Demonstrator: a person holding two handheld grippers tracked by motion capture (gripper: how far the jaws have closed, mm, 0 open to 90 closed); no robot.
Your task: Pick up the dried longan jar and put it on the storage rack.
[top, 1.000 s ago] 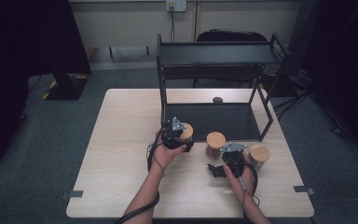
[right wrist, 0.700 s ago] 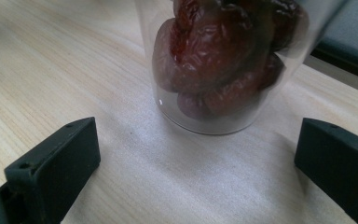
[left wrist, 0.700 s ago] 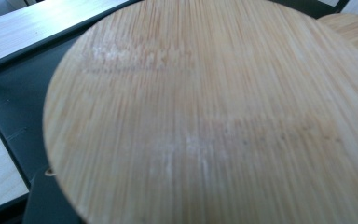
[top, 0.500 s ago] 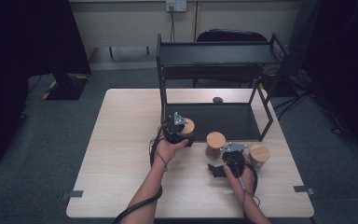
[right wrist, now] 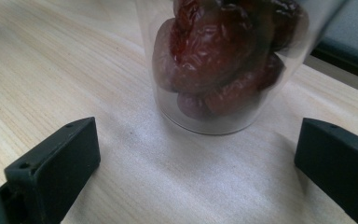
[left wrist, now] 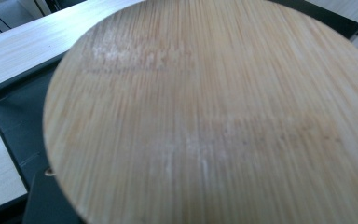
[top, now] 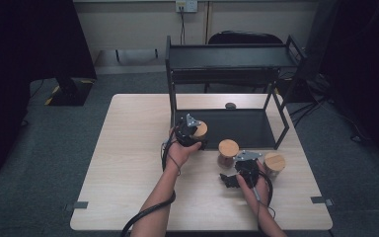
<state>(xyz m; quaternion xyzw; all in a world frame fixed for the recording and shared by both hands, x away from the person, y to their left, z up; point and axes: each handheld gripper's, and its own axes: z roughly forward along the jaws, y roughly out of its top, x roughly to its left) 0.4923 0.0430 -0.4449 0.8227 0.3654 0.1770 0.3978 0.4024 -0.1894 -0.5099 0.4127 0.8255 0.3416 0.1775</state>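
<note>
Left tongs (top: 191,132) clench a bamboo-lidded jar (left wrist: 214,116); right tongs (right wrist: 196,158), released, face red dates (right wrist: 223,56).

A round bamboo lid (left wrist: 214,121) looms close, its grain running from six to twelve o'clock. A dark shelf (left wrist: 14,126) lies behind it at nine o'clock, the pale table (left wrist: 32,42) at eleven.

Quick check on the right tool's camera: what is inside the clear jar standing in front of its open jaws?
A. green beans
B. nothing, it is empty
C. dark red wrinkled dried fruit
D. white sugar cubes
C: in the right gripper view the clear jar standing on the table holds dark red, wrinkled dried fruit, and the right tool has its jaws spread apart short of it.
</note>
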